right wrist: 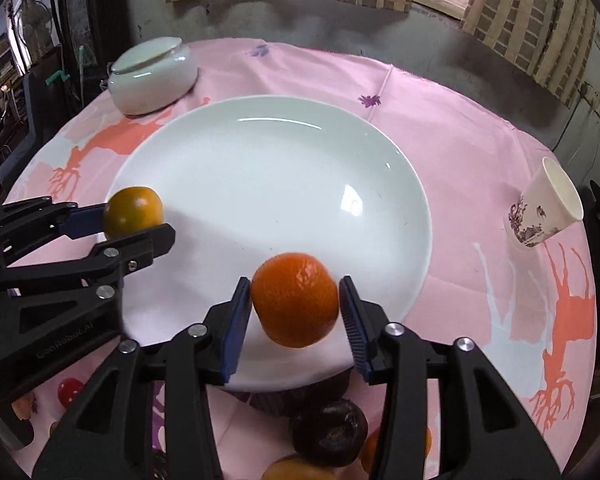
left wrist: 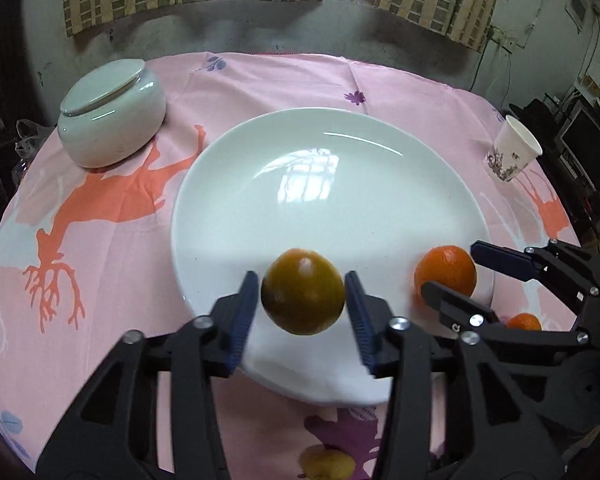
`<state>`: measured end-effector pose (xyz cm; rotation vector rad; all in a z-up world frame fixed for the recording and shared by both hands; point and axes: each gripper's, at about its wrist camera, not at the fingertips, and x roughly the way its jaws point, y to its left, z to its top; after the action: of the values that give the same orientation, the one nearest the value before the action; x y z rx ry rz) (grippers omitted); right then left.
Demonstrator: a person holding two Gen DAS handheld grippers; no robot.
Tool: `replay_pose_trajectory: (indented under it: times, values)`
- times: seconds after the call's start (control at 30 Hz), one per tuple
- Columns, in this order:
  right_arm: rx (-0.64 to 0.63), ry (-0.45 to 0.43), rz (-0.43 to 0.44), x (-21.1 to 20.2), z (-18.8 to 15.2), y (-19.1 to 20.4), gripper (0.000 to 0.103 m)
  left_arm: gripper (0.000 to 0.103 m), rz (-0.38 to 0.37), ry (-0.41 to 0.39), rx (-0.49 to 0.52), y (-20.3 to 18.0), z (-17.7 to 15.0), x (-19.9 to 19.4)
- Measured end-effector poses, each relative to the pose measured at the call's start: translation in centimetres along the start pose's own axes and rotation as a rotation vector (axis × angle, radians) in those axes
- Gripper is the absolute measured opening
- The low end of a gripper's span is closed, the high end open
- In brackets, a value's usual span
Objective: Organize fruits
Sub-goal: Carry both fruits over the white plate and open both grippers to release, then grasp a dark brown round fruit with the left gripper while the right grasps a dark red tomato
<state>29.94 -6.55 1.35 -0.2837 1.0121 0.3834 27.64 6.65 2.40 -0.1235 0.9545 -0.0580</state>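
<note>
Left claw (left wrist: 302, 306) spread over the near rim of the white plate (left wrist: 380, 168); greenish-yellow citrus (left wrist: 302, 292) sits between the blue pads with a sliver of gap on each side, so no pinch. Looks mid-release. Right claw (right wrist: 296, 308) likewise spread just right of it, orange mandarin (right wrist: 295, 304) between its pads, a clear gap on the right side, left side about touching. Both fruits over the plate's near edge, the plate itself central on the pink-clothed desk (left wrist: 112, 264).

Remaining fruit on the cloth nearer than the plate: a dark plum-like one (right wrist: 329, 432), more orange pieces, a small red one (right wrist: 69, 392). Lidded ceramic jar (left wrist: 112, 116) beyond the plate to the left, paper cup (left wrist: 514, 152) off to its right.

Judgement: fruits are round and the plate is shallow; they may roll toward the rim. Best to let each settle on the plate before drawing back, then withdraw straight along the fingers so the pads don't nudge them. Keep the two claws apart on exit; they sit close together.
</note>
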Motion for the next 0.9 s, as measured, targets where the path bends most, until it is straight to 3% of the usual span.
replay_pose_trajectory:
  times: [0.07,0.27,0.33,0.4,0.53,0.63,0.7,0.77,0.9]
  values:
    - [0.019,-0.047,-0.029,-1.0,-0.2,-0.7,0.067,0.088,0.005,-0.062,-0.037,0.5,-0.2,-1.9]
    - [0.112,-0.189,0.105,-8.2,-4.8,-3.3,0.068,0.094,-0.089,-0.114,0.023,0.0,-4.1,-9.7]
    - [0.118,-0.215,0.123,-10.7,-7.5,-3.7,0.075,0.098,-0.082,-0.135,0.059,-0.4,-6.6,-11.8]
    - [0.13,-0.231,0.157,-12.5,-10.4,-4.0,0.102,0.1,-0.087,-0.134,0.107,-0.9,-9.2,-13.4]
    - [0.156,-0.235,0.193,-14.6,-16.5,-3.4,0.102,0.1,-0.04,-0.114,0.185,-1.7,-14.8,-14.9]
    - [0.174,-0.237,0.207,-15.3,-20.1,-2.9,0.102,0.1,-0.042,-0.069,0.164,-1.5,-18.5,-15.2]
    - [0.192,-0.205,0.197,-15.0,-21.7,-2.7,0.102,0.1,-0.054,-0.032,0.152,-1.4,-20.5,-15.0]
    - [0.192,-0.188,0.179,-14.8,-22.7,-2.5,0.102,0.1,-0.019,-0.012,0.155,-1.6,-21.9,-14.6]
    - [0.157,-0.21,0.138,-14.6,-23.8,-2.1,0.102,0.1,0.029,0.03,0.12,-1.5,-22.9,-13.1]
